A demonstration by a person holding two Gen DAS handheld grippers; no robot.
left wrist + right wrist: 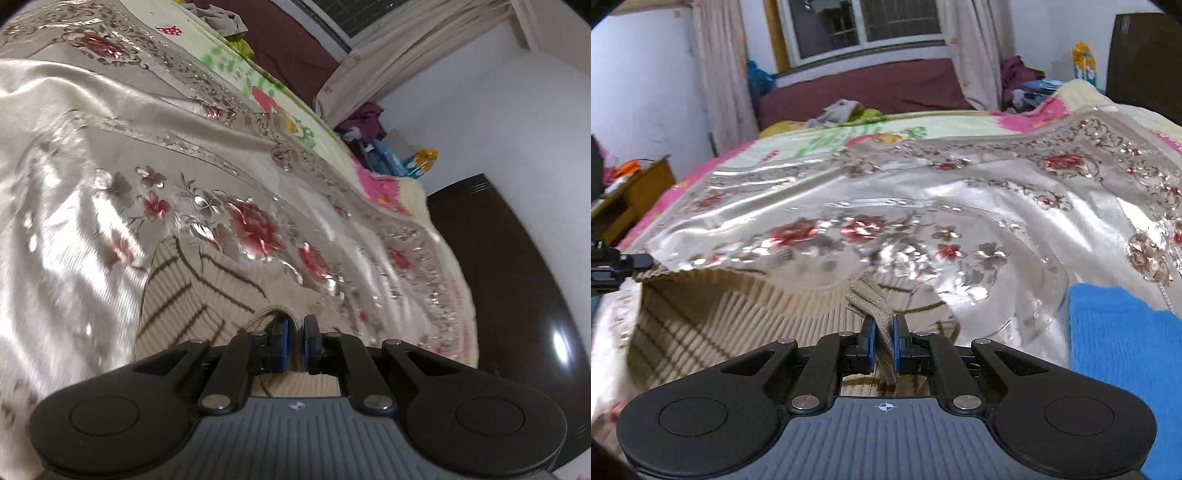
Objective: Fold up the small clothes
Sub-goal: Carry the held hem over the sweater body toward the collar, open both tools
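Note:
A beige ribbed knit garment with thin brown stripes (pixel 184 291) lies on a shiny floral bedspread (pixel 74 184). My left gripper (pixel 295 328) is shut on its ribbed hem and holds that edge up. My right gripper (pixel 883 325) is shut on another part of the ribbed hem. In the right wrist view the garment (pixel 713 314) hangs stretched between the two grippers, and the left gripper (pixel 646 264) shows at the far left edge, pinching the other corner.
A blue knit garment (pixel 1119 350) lies on the bedspread at the right. A pink and cream blanket (pixel 886 129) covers the far part of the bed, with loose clothes (pixel 838 110) on it. A dark wooden headboard (pixel 517 277) stands beside the bed. A wooden table (pixel 631 195) is at the left.

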